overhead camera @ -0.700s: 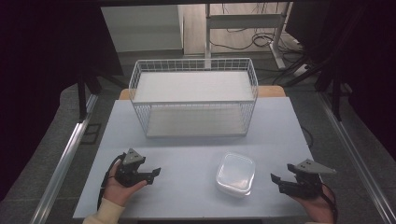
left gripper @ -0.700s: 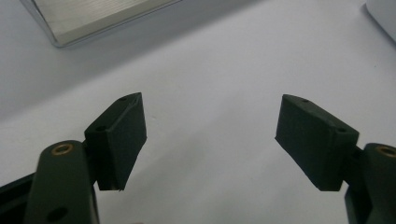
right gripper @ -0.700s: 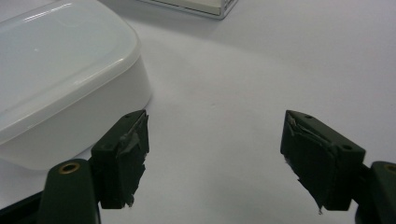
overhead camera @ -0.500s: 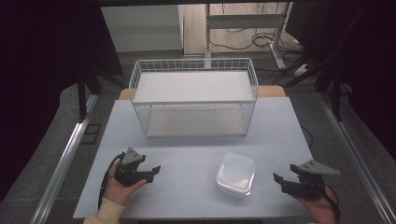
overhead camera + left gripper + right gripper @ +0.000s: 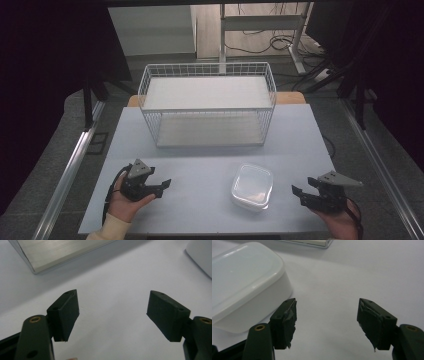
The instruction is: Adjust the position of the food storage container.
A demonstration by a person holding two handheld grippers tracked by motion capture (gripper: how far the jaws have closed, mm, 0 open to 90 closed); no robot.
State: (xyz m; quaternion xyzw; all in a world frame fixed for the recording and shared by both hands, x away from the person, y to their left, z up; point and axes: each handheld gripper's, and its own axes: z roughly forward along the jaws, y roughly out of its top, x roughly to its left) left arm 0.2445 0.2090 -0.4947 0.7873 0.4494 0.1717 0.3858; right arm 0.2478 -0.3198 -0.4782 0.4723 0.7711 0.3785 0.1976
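Lidded container (image 5: 252, 186), white translucent plastic with rounded corners, sits closed on the table (image 5: 200, 150) between the two grippers, nearer the right one; contents cannot be made out. Left gripper (image 5: 161, 185): jaws spread, holding nothing. Wire basket (image 5: 207, 102) stands well behind, apparently empty. Right gripper (image 5: 299, 192): jaws spread, empty, just beside the container, path unobstructed.

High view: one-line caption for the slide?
Both grippers, left and right, held open over the table, flanking a lidded plastic container before a wire basket.
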